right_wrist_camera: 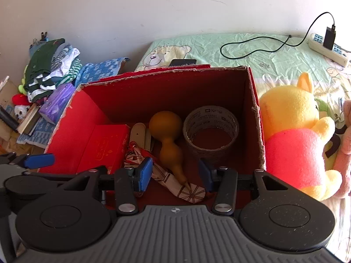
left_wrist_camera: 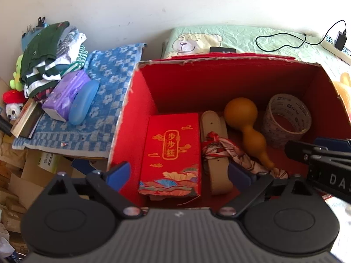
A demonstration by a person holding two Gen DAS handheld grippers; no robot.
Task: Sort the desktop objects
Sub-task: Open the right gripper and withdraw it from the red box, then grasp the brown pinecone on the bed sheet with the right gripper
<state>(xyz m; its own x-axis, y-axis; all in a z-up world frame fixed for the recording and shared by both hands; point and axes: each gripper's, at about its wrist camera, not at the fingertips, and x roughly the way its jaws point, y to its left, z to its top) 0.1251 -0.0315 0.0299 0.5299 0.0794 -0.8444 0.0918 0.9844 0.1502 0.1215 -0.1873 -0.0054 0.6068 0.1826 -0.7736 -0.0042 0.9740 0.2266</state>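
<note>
Both grippers poised over open red cardboard box point(left_wrist_camera: 140, 100), fingers empty.

Left gripper point(left_wrist_camera: 178, 173) spread wide, right gripper point(right_wrist_camera: 175, 173) half open; inside, at frame centre: red gift box point(left_wrist_camera: 173, 153), gourd point(left_wrist_camera: 248, 127), tape roll point(left_wrist_camera: 287, 118), folded umbrella point(right_wrist_camera: 175, 182).

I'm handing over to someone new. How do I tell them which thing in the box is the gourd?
Find the big red cardboard box in front of the green bear-print sheet. On its floor, between the flat red gift box and the roll of clear tape, lies the gourd. It is the only smooth tan thing, two bulbs narrowing to a pointed stem.
</note>
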